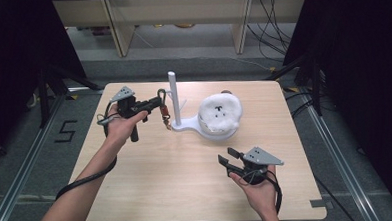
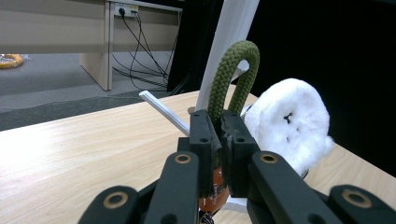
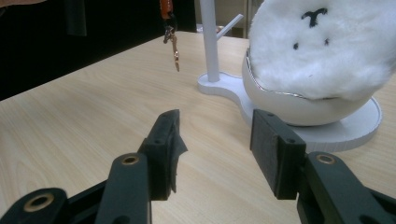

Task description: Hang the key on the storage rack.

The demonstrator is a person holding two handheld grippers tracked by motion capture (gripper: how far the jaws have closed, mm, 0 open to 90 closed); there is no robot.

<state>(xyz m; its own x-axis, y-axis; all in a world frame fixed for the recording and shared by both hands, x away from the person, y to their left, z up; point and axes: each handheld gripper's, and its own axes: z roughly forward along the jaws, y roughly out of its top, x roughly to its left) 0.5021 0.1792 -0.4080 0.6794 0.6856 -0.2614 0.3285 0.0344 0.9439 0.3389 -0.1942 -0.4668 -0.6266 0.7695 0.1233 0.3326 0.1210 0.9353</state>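
One keychain [image 1: 163, 108] clenched in left claw [image 2: 219, 135], right claw [image 3: 219, 140] released, one stand [image 1: 175, 99].

Black cables [image 1: 275, 17] beneath pale shelving [image 1: 180, 13]

Both forearms are showing bare, without sleeves; each black gripper [image 1: 152, 103] [image 1: 228, 160] is wearing a grey three-cornered plate, brass-ringed pivots and a black cable.
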